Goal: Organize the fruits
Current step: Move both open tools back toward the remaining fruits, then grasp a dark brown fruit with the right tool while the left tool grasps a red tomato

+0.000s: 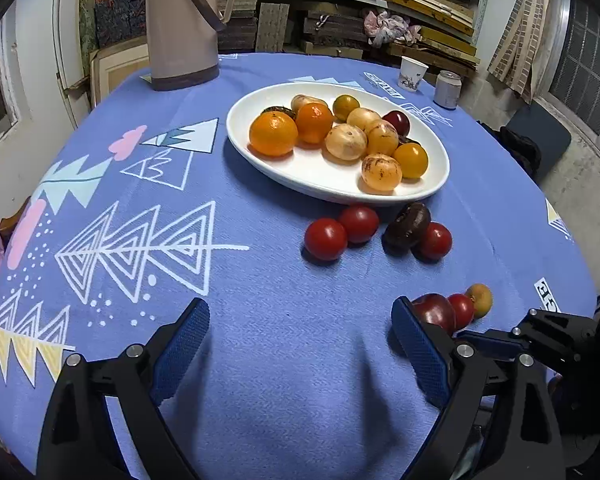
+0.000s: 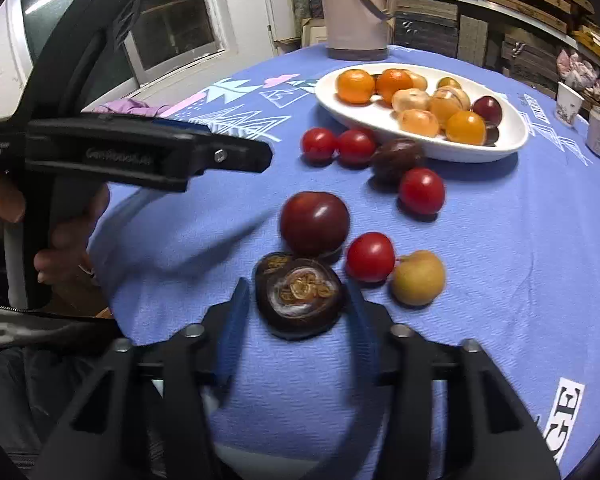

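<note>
Right gripper (image 2: 296, 300) clamps the dark fruit (image 2: 299, 294), left gripper (image 1: 300, 328) wide and empty; next, lift it to the plate (image 2: 512, 142).

Plate: white oval ceramic dish (image 1: 332, 188) on the blue cloth — holds two oranges (image 1: 273, 133), pale speckled round fruits (image 1: 381, 172), yellow ones, one dark red plum.
Loose, near the rim: four fruits — three glossy red round ones (image 1: 325, 239), one dark purple-brown (image 1: 407, 225).
Nearer cluster: large dark red plum (image 2: 314, 223), small red fruit (image 2: 370, 257), yellow-tan fruit (image 2: 418, 277), touching in a row.
Dark brown halved fruit (image 2: 299, 294): cut face up, just beside the plum.
</note>
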Demonstrator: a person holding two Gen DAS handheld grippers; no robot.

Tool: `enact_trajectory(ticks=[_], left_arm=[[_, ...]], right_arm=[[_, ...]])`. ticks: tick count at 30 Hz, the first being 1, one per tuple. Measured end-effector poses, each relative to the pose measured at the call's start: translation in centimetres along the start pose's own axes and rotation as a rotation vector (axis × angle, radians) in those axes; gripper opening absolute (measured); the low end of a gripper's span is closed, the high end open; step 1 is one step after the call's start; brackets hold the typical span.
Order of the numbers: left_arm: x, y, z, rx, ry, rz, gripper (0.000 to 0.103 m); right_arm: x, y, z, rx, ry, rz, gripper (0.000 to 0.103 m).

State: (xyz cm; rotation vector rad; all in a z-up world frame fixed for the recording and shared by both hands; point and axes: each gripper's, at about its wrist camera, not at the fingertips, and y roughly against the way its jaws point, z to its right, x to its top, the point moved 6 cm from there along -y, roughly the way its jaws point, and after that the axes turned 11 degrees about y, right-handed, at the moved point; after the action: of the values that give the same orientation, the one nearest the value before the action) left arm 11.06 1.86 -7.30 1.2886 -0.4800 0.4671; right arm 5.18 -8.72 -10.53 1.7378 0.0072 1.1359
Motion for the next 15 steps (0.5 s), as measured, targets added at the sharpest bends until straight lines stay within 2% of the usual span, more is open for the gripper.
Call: enact_trajectory(ticks=[3, 11, 15], left_arm=[[-0.2, -0.2, 0.5, -0.015, -0.008, -0.013, 0.093], [1.7, -1.4, -0.2, 0.029, -0.001, 0.022, 0.093], [2.6, -2.8, -0.2, 0.056, -0.017, 0.008, 0.093]], right_arm=[[0.0, 0.1, 0.2, 0.004, -0.001, 0.007, 0.045], [-0.2, 2.2, 1.7, 0.018, -0.032, 0.041, 0.045], [-0.4, 3.1, 2.4, 0.018, -0.042, 0.053, 0.045]])
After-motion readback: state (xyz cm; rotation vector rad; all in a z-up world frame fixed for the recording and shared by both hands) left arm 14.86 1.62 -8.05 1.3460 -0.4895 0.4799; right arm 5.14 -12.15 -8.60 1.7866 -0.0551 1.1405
